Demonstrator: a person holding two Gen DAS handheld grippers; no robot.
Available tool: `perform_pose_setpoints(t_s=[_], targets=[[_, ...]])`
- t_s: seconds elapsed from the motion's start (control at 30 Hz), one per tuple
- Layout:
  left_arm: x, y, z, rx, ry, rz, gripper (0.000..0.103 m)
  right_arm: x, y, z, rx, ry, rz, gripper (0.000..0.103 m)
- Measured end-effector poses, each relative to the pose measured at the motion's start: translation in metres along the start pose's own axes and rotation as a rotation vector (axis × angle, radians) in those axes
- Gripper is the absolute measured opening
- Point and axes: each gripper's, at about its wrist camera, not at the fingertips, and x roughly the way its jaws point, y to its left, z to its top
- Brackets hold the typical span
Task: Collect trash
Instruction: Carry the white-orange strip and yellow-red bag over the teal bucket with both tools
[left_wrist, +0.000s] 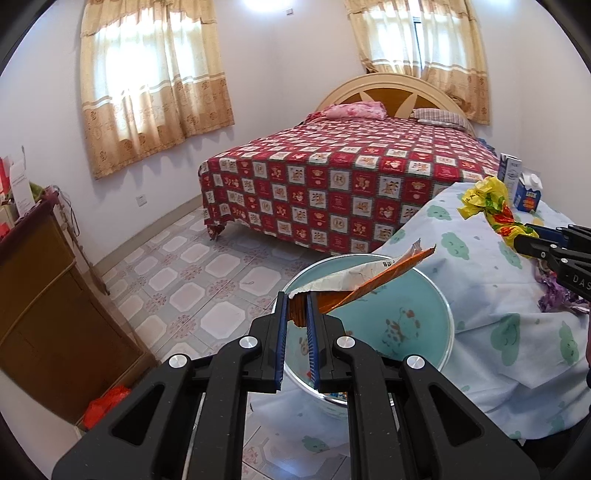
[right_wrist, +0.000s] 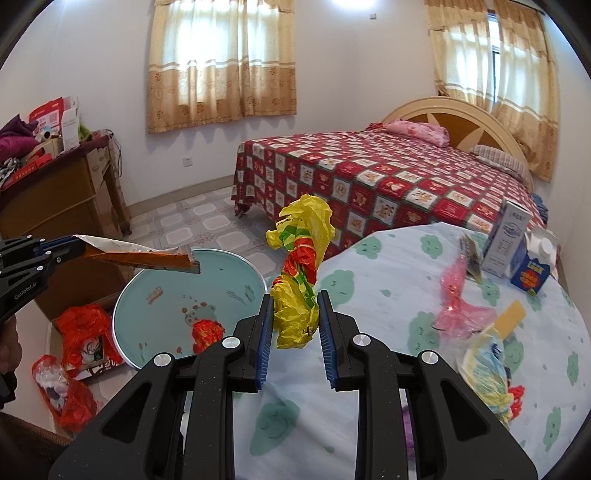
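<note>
Left gripper (left_wrist: 297, 312) clamps orange wrapper (left_wrist: 369, 280) over basin (left_wrist: 424, 295).

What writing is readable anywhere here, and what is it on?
"GenRobot.AI": on the left gripper, seen from the right wrist view.
"- DAS", cut off at the edge: on the right gripper, seen from the left wrist view.
Print on the orange wrapper, yellow bag, both cartons and red boxes: too small or blurred.

Black tool (left_wrist: 297, 314), blue pads, silver screws
</note>
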Motion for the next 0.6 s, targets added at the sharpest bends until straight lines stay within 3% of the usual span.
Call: perform_pose_setpoints(t_s=[0.6], targets=[[0.001, 0.019, -0.005, -0.035, 0.012, 0.051, 0.010, 0.021, 0.031, 0.009, -0.065, 0.018, 0.041, 0.024]])
